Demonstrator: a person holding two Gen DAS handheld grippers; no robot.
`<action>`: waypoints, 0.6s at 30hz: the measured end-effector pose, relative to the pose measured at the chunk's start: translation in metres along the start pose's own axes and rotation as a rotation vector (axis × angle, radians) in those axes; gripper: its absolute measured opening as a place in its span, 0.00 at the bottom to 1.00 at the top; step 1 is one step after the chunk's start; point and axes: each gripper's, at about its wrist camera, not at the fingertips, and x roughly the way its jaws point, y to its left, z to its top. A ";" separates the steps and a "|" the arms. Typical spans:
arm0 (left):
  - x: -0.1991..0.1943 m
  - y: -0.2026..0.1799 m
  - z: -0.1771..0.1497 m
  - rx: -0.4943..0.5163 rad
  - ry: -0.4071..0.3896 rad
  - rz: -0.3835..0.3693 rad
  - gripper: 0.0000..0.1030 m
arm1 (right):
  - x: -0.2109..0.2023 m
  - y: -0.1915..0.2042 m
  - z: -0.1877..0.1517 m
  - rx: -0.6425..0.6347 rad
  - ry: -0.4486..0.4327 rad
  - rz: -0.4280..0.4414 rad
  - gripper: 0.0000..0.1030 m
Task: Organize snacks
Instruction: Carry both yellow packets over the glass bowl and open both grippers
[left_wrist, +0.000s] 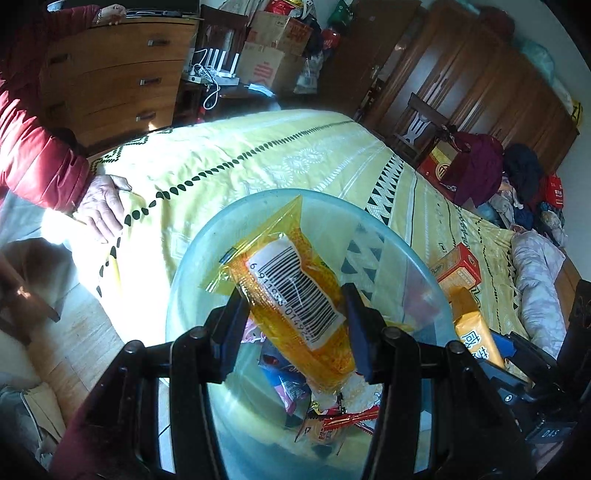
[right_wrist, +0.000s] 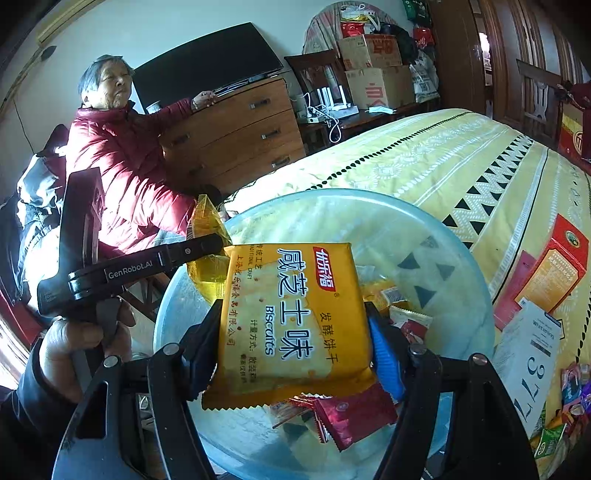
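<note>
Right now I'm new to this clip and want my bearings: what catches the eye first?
The right gripper clamps a yellow biscuit pack, and the left gripper a clear orange packet with a barcode. Both hang over a glass bowl of snacks on a yellow bedspread. Behind, a person in a red jacket sits by a dresser.

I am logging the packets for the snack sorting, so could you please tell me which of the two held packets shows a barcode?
The see-through orange packet in the left tool; the right tool's biscuit pack shows printed lettering.
</note>
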 end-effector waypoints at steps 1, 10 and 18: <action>0.000 0.000 0.001 -0.001 0.004 -0.002 0.49 | 0.001 0.001 0.000 -0.001 0.000 0.001 0.72; 0.009 0.008 0.004 -0.023 0.029 0.007 0.54 | 0.008 0.005 0.002 -0.001 0.017 0.010 0.73; 0.008 0.011 0.005 -0.044 0.028 0.004 0.62 | 0.011 0.004 0.001 0.009 0.017 0.021 0.81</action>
